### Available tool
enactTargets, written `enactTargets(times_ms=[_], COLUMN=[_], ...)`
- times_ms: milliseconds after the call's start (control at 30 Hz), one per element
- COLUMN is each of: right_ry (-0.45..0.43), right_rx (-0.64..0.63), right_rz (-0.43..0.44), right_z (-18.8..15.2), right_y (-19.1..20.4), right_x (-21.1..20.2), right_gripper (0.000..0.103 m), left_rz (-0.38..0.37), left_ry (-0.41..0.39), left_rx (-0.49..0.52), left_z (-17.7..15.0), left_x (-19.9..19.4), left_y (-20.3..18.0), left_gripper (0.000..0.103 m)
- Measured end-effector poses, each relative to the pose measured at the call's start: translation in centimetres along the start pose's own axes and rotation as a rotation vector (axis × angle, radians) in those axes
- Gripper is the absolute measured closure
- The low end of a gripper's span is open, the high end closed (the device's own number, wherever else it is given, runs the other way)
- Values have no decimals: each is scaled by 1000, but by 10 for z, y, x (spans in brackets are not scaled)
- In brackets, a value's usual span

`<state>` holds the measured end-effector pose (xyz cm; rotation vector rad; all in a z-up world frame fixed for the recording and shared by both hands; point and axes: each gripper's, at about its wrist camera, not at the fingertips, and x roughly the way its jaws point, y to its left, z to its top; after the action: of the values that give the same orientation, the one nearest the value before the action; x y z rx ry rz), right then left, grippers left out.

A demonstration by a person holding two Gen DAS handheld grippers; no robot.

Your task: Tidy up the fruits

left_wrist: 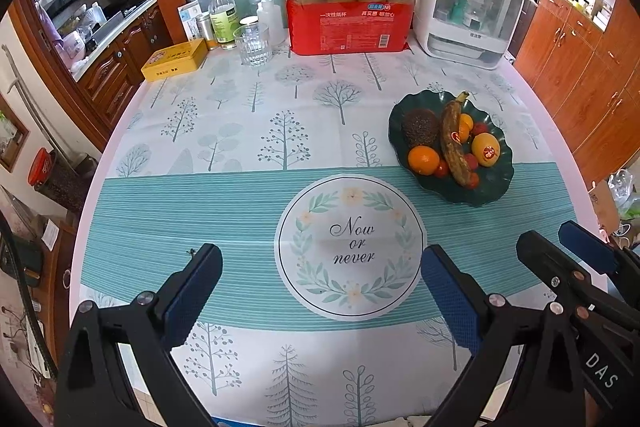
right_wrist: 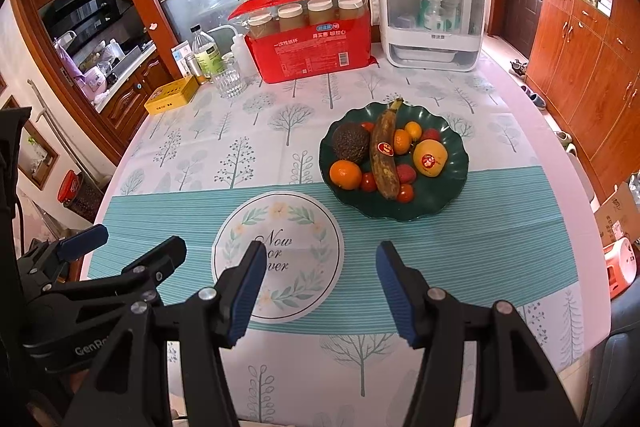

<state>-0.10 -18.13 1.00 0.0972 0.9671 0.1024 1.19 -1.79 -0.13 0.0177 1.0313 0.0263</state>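
A dark green plate [left_wrist: 486, 193] [right_wrist: 448, 187] sits right of the table's middle and holds the fruit: a brown banana [left_wrist: 454, 143] [right_wrist: 384, 155], an avocado [left_wrist: 420, 126] [right_wrist: 351, 143], an orange [left_wrist: 423, 159] [right_wrist: 345, 174], a yellow stickered fruit [left_wrist: 485, 149] [right_wrist: 430, 157], and small red and orange fruits. My left gripper [left_wrist: 320, 269] is open and empty over the near table, left of the plate. My right gripper [right_wrist: 320, 263] is open and empty, just short of the plate; it also shows at the right of the left wrist view [left_wrist: 560, 247].
At the table's back stand a red pack of jars [left_wrist: 348, 15] [right_wrist: 312, 35], a white appliance [left_wrist: 468, 7] [right_wrist: 432, 11], a glass [left_wrist: 254, 45] [right_wrist: 230, 79], bottles [left_wrist: 223, 15] and a yellow tin [left_wrist: 176, 61] [right_wrist: 172, 95]. Wooden cabinets [right_wrist: 580, 59] stand at the right.
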Motion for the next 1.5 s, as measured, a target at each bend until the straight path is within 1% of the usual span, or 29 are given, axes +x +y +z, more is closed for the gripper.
enactTargets(times_ms=[833, 1100, 1500], right_ry=[0, 1, 10], right_rx=[0, 1, 2], right_rz=[1, 1, 5], right_z=[0, 0, -4], right_y=[0, 0, -4], right_x=[1, 2, 1], right_gripper=[46, 46, 46], left_rz=[-6, -4, -8], left_ry=[2, 18, 31], left_rx=[1, -9, -16], left_z=[0, -6, -4], left_x=[0, 6, 11], left_y=[2, -7, -8], left_gripper=[4, 4, 4])
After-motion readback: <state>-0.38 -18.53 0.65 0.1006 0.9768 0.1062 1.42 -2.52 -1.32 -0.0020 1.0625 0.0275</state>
